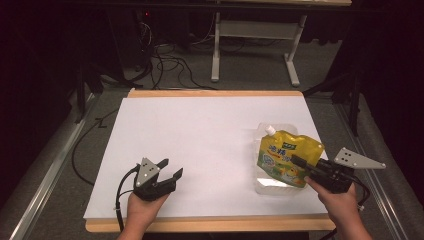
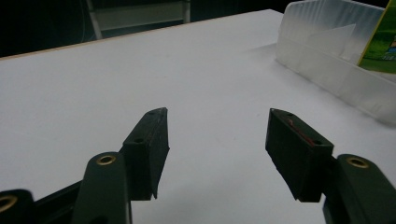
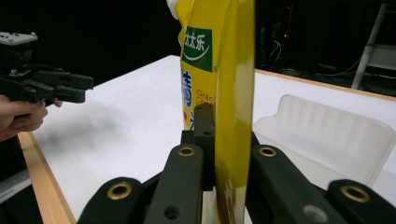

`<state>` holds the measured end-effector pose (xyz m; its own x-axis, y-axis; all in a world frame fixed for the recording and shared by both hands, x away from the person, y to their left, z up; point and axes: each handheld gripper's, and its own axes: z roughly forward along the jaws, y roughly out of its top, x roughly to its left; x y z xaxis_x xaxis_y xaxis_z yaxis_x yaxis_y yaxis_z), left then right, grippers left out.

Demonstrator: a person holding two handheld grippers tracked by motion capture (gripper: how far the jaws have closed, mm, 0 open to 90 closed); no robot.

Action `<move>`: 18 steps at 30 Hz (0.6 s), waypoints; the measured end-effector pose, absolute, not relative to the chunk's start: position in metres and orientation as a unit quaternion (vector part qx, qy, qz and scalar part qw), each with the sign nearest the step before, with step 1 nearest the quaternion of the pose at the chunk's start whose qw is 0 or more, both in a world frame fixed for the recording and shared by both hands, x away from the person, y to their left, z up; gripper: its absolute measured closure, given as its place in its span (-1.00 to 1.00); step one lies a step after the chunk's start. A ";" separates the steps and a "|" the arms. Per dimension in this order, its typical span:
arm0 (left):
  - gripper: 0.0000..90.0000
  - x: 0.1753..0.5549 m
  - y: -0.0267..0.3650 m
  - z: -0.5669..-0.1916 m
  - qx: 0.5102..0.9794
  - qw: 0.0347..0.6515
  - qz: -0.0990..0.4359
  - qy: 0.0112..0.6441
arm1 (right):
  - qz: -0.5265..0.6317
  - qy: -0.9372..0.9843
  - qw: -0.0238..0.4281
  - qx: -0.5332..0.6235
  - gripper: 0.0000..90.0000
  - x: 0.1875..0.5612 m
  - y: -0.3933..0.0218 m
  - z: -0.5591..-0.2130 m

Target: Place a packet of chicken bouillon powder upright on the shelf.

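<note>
Right claw (image 1: pixel 299 162) is clamped on the yellow spouted pouch (image 1: pixel 286 156), gripping it by its near right edge; in the right gripper view the black jaws pinch the pouch wall (image 3: pixel 233 116) between them, pouch standing edge-on and roughly upright, clear of the worktop. Pouch hangs over the clear plastic tray (image 1: pixel 265 184), which sits near the worktop's right edge, toward the front right corner. Spout (image 1: pixel 270 130) points to the far edge, so the long axis runs near-to-far, base twd the person.

Left claw (image 1: pixel 169 169) is wide open and empty, hovering low near the front edge, left of centre; nothing lies betw. its pads (image 2: pixel 148 140). From the left gripper view the tray wall (image 2: pixel 327 70) is up and to the right, well apart from the jaws.

Key relation: pouch sits directly above the tray, right hand (image 1: pixel 340 200) already on it; left hand (image 1: pixel 142 207) is the farther one, w/ bare white worktop (image 1: pixel 210 140) between. Judgement: next move is prob. lowering the pouch into the tray, or lifting it clear of it; cannot tell which. Tray is light and unheld, so it may shift if the pouch base drags a wall.
</note>
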<state>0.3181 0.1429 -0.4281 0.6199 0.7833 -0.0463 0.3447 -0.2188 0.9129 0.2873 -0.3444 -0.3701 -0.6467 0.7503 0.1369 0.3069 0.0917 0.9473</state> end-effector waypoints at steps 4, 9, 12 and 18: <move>-0.11 0.318 0.143 -0.428 0.749 0.498 0.219 0.377 | 0.557 0.715 0.199 0.373 0.95 0.288 -0.343 -0.372; -0.11 0.318 0.143 -0.428 0.750 0.498 0.218 0.376 | 0.554 0.716 0.197 0.377 0.95 0.290 -0.343 -0.376; -0.11 0.319 0.143 -0.428 0.751 0.497 0.218 0.376 | 0.553 0.715 0.196 0.380 0.94 0.292 -0.343 -0.380; -0.11 0.319 0.142 -0.429 0.751 0.497 0.217 0.376 | 0.551 0.715 0.189 0.386 0.92 0.295 -0.346 -0.389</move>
<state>0.3187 0.1425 -0.4285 0.6229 0.7809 -0.0468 0.3486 -0.2235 0.9102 0.2951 -0.3460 -0.3888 -0.6301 0.7608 0.1553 0.3433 0.0936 0.9345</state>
